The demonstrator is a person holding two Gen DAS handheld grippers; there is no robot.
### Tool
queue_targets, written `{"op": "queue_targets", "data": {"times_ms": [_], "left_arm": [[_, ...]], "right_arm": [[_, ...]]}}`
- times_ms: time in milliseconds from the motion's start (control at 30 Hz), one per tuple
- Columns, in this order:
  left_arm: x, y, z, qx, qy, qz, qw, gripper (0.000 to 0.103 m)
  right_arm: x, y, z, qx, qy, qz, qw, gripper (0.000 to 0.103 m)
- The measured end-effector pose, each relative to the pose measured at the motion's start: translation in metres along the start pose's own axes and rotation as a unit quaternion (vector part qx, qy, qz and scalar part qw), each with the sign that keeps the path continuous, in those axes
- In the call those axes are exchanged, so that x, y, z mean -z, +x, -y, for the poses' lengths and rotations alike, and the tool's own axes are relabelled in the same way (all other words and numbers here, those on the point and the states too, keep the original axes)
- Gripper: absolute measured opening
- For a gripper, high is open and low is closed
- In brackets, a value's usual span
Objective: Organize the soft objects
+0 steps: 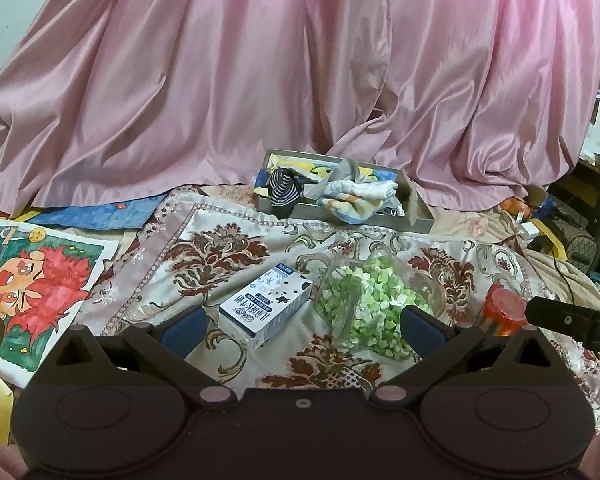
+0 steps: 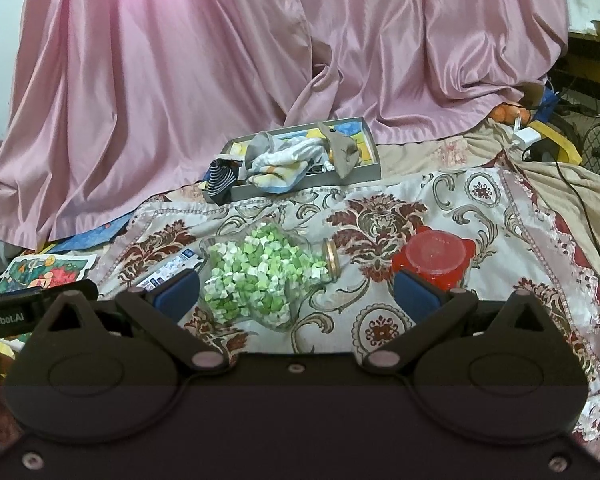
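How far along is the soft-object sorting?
Mostly done, apparently: the socks are piled in the grey tray, though the striped sock hangs over its end. In hand: nothing; left gripper and right gripper are open. Left: perhaps tucking that sock in.

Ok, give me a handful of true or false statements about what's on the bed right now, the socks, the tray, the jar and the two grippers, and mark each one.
1. The socks lie piled in the grey tray. True.
2. The left gripper is shut on a sock. False: its jaws stand open and hold nothing.
3. The glass jar of green paper bits lies on its side. True.
4. The milk carton stands inside the tray. False: it lies on the patterned cloth, beside the jar.
5. The right gripper is open. True.
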State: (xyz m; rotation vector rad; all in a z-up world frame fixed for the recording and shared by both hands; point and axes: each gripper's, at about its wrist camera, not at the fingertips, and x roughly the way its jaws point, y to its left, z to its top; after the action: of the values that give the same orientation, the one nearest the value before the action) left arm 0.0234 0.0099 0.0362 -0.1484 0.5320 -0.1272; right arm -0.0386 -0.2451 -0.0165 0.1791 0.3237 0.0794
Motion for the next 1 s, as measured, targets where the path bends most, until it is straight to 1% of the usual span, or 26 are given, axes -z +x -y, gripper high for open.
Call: {"op": "queue_targets", "data": {"times_ms": [1000], "left_arm": [[0.0054,0.0031,-0.0017,-0.005,0.0,-0.009,1.0,0.102]], "right_arm": [[0.0041,0.0088,0.0051,0.001,-0.002,-0.009,1.0,0.103]]}}
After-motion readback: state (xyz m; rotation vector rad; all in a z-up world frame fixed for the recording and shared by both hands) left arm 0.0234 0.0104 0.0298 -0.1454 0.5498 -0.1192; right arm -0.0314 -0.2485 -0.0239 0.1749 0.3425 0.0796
